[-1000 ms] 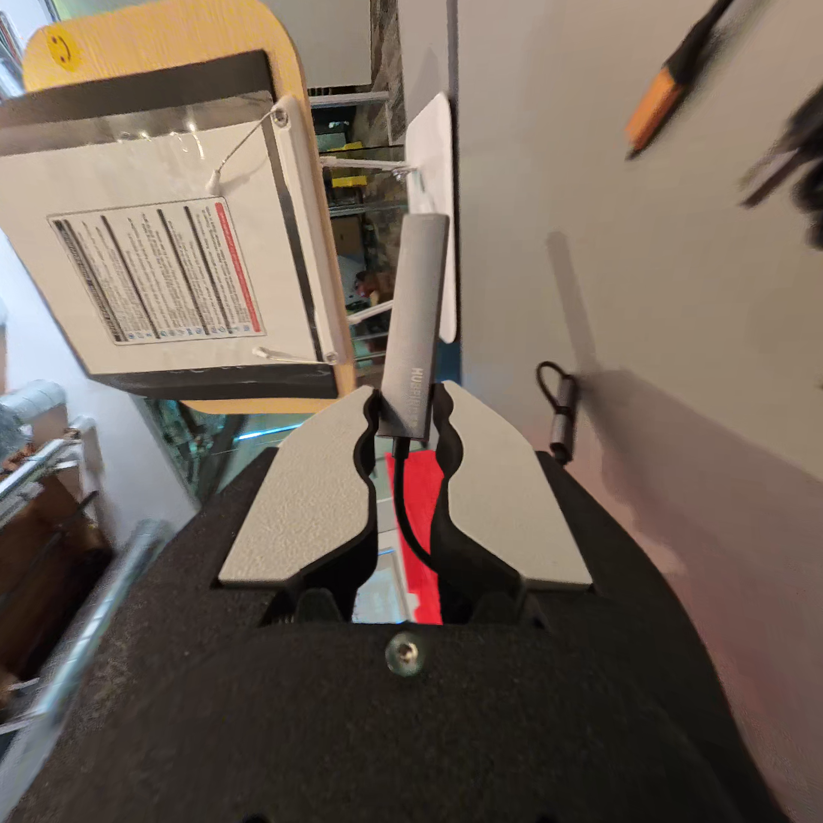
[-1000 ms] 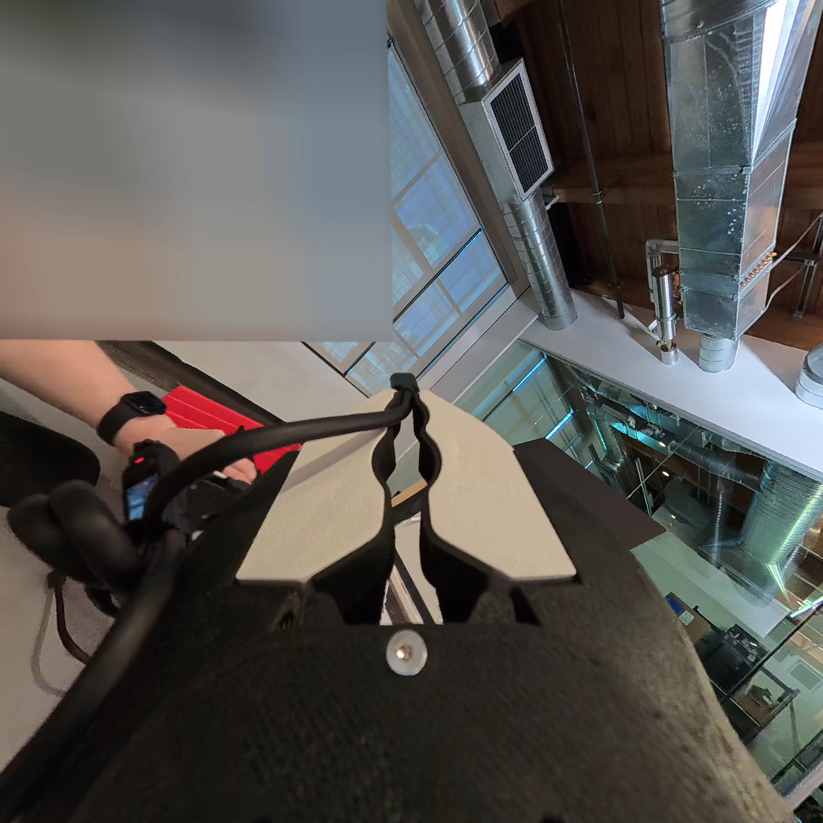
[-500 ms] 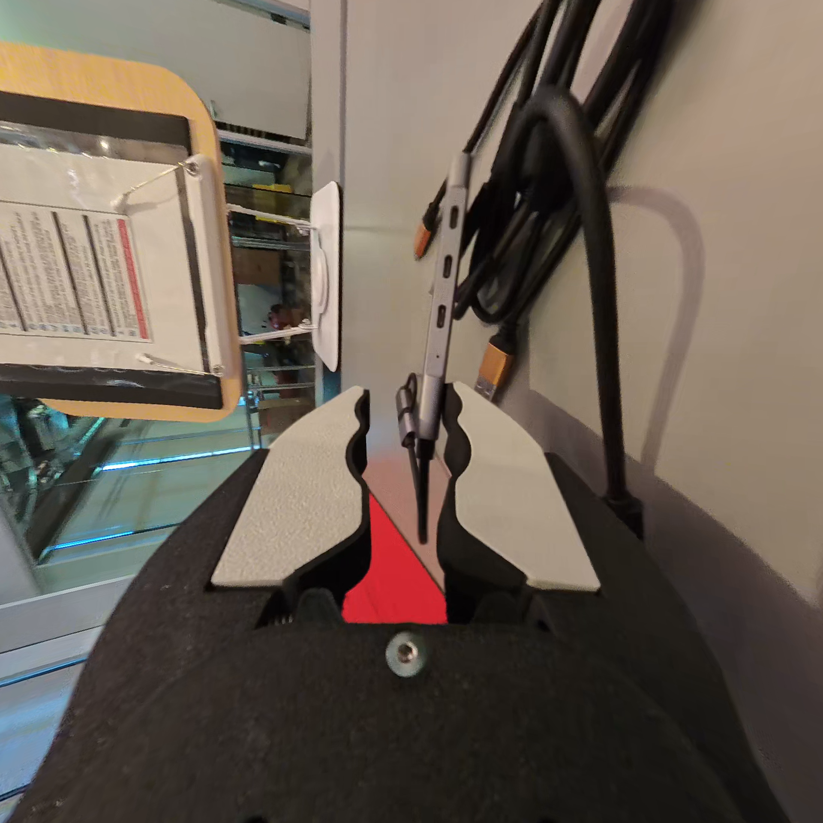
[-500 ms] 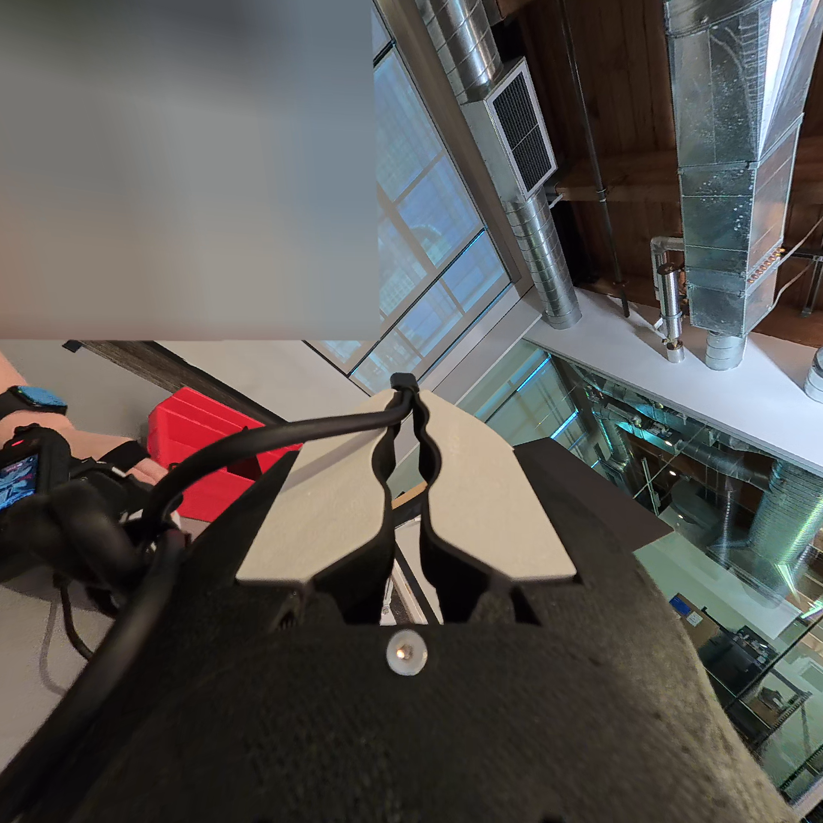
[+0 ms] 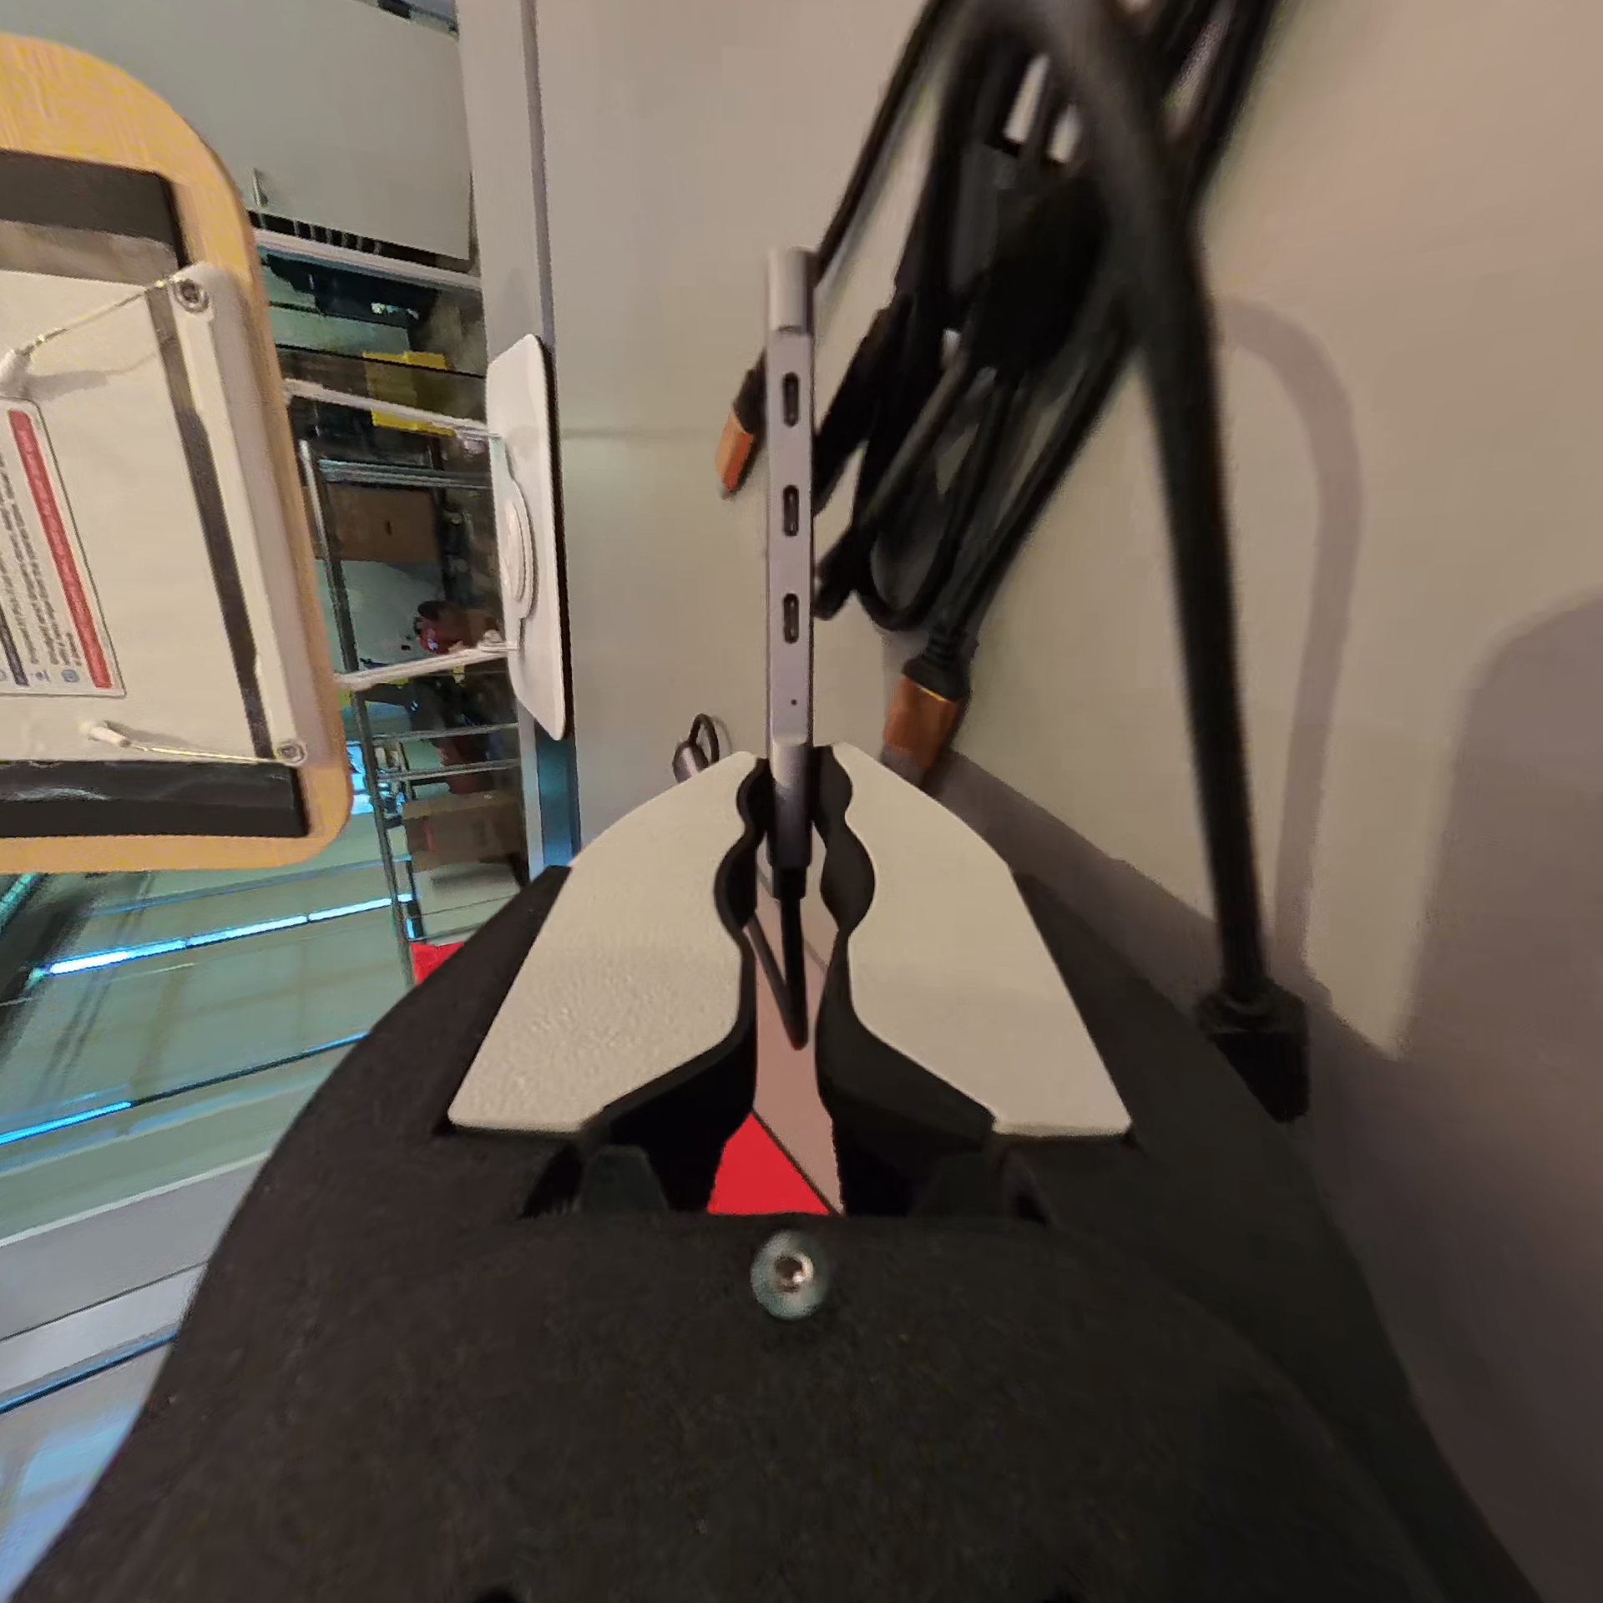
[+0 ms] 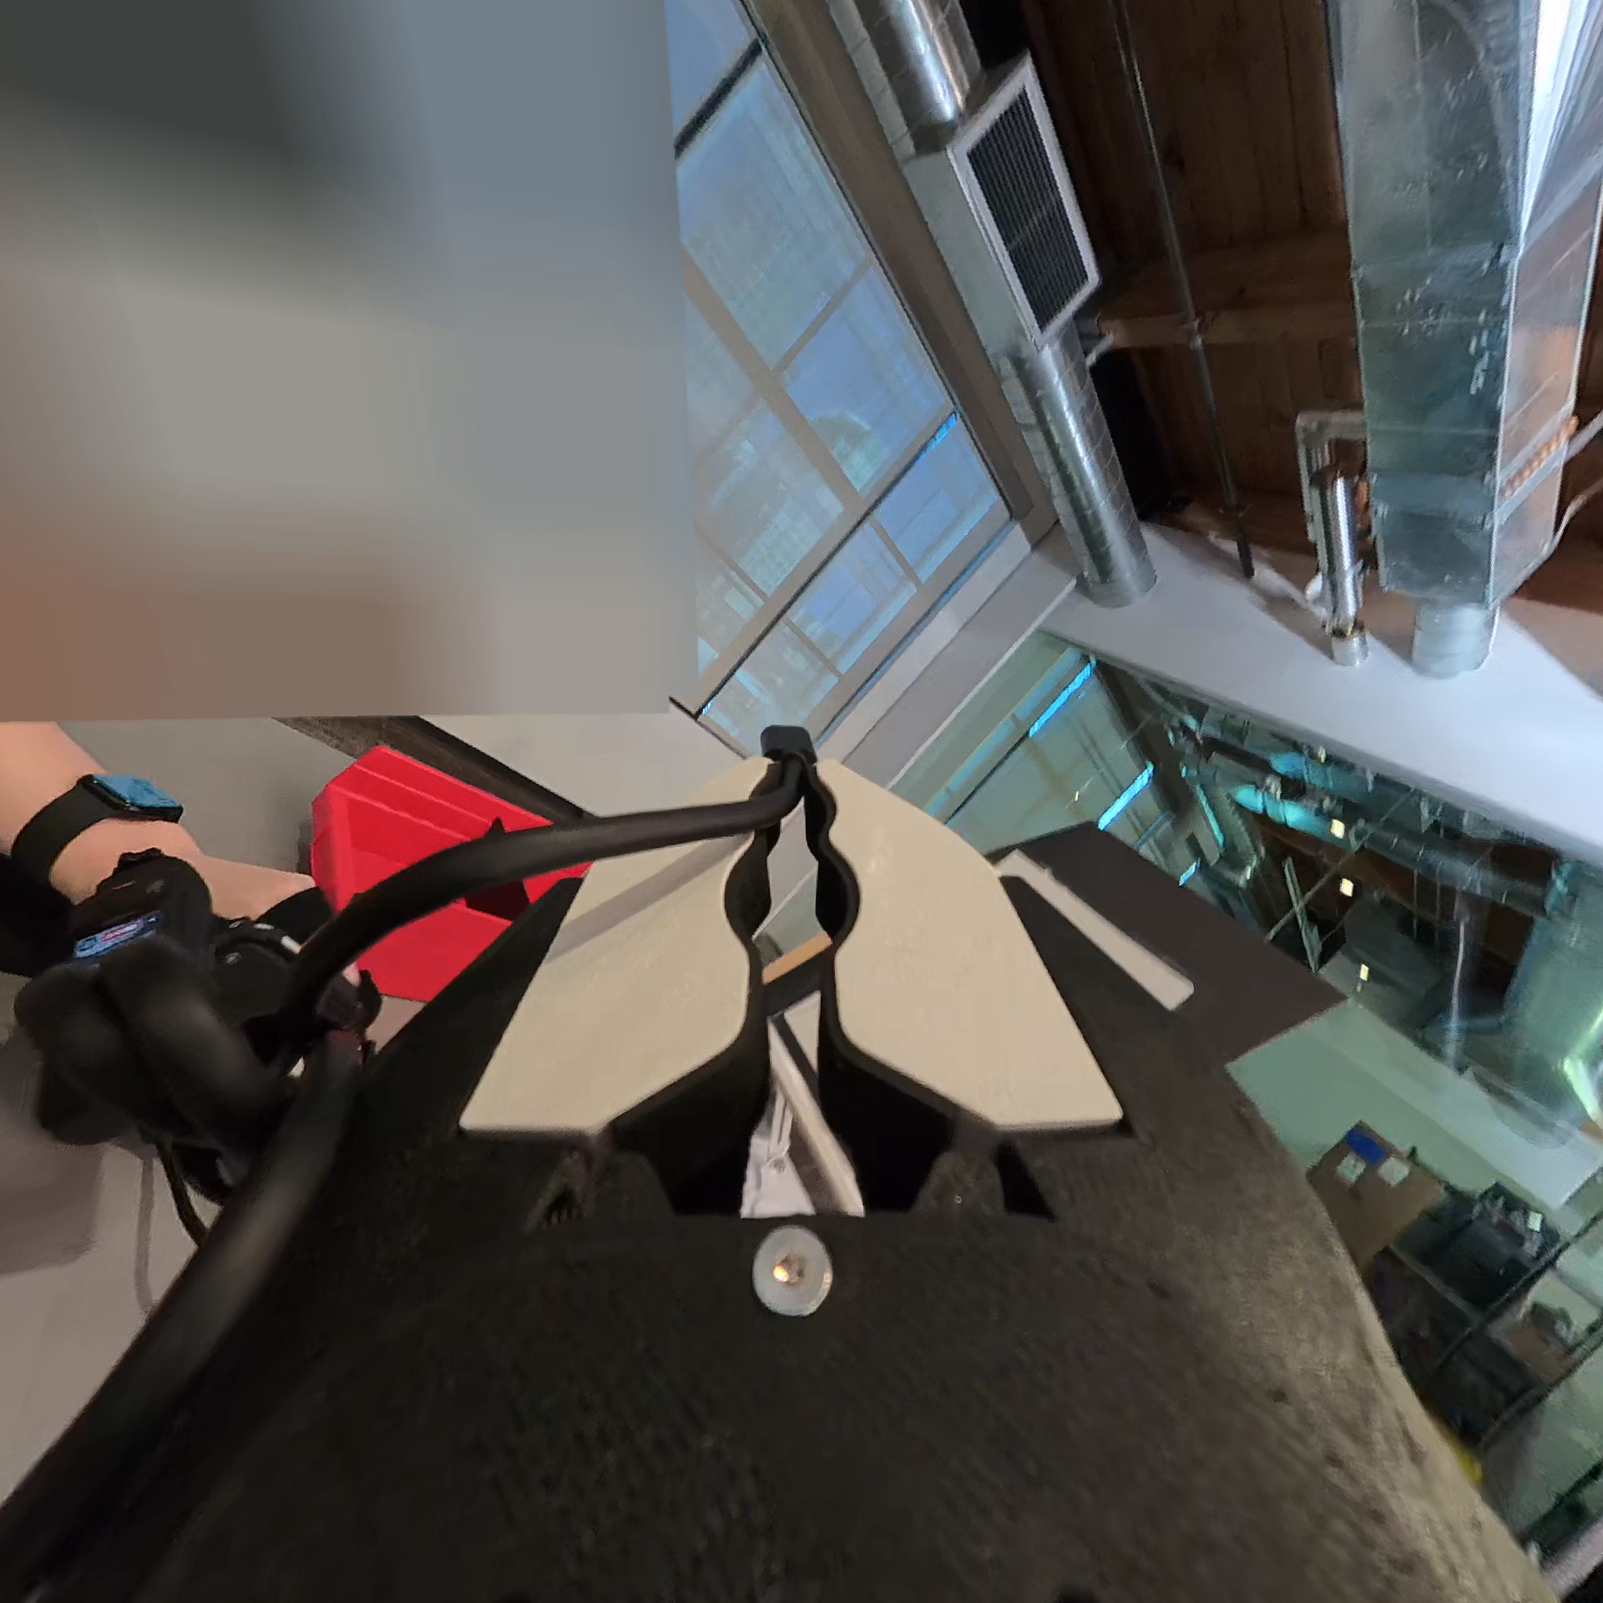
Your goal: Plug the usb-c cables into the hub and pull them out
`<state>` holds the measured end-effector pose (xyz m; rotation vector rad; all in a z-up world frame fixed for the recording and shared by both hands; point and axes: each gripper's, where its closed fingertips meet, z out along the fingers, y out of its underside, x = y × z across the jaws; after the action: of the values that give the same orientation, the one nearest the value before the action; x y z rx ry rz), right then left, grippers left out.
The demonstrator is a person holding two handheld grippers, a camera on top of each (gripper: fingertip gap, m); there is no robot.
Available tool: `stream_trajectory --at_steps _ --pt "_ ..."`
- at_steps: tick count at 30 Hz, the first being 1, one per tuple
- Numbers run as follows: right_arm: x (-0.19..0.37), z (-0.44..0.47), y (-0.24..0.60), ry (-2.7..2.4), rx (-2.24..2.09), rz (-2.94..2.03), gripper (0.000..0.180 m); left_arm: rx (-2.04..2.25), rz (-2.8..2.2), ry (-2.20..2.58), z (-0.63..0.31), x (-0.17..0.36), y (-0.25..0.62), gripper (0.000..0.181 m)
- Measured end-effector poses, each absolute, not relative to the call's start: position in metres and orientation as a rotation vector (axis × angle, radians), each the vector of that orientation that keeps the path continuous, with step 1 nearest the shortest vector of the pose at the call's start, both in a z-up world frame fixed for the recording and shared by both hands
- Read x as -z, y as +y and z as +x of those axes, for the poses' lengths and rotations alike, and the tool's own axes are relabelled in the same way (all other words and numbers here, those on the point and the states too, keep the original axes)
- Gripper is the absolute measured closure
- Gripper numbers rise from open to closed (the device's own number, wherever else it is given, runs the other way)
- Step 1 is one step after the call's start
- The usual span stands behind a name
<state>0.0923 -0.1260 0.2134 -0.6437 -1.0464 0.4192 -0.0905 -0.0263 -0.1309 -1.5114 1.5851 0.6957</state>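
Observation:
In the left wrist view my left gripper (image 5: 791, 772) is shut on the near end of the slim grey hub (image 5: 789, 520). The hub stands edge-on and shows three empty usb-c ports. Its own thin cable (image 5: 785, 971) runs back between the fingers. In the right wrist view my right gripper (image 6: 789, 768) is shut on the plug of a black usb-c cable (image 6: 520, 859), held up in the air. The plug tip (image 6: 785, 740) pokes out past the fingertips, and the cable trails off to the left.
A bundle of black cables (image 5: 997, 390) with orange-tipped connectors (image 5: 924, 720) lies on the grey table (image 5: 1388, 347) right of the hub. A wooden board with a label (image 5: 286, 520) and a white pad (image 5: 529, 538) stand left. A red bin (image 6: 408, 867) and a person's hand (image 6: 243, 885) show beside the right gripper. My hands' fingertips stand some 40 centimetres from each other.
My left gripper opened half a second ago and has shut again on the hub's end, which now stands edge-on instead of face-up. My right gripper keeps hold of the cable plug.

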Motion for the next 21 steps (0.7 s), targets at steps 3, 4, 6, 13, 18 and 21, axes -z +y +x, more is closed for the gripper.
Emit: stream_trajectory --at_steps 3,4,6,13,18,21 --pt "-0.21 0.09 -0.107 -1.016 -0.431 -0.74 0.175 -0.664 -1.54 1.483 -0.091 0.111 -0.013 0.172" --pt "-0.209 0.089 -0.101 -1.003 -0.437 -0.769 0.174 -0.656 -1.549 1.439 -0.092 0.102 -0.008 0.172" --pt "-0.205 0.082 -0.091 -0.995 -0.462 -0.81 0.175 -0.634 -1.57 1.345 -0.093 0.082 0.003 0.172" --pt "-0.174 0.043 -0.041 -0.981 -0.439 -1.012 0.175 -0.456 -1.557 0.995 -0.096 -0.007 0.022 0.172" --pt "-0.157 0.024 -0.008 -0.861 -0.435 -1.11 0.175 -0.243 -1.497 0.805 -0.098 -0.065 0.01 0.172" --pt "-0.147 0.012 0.007 -0.763 -0.507 -1.169 0.175 -0.172 -1.434 0.76 -0.096 -0.093 -0.004 0.172"
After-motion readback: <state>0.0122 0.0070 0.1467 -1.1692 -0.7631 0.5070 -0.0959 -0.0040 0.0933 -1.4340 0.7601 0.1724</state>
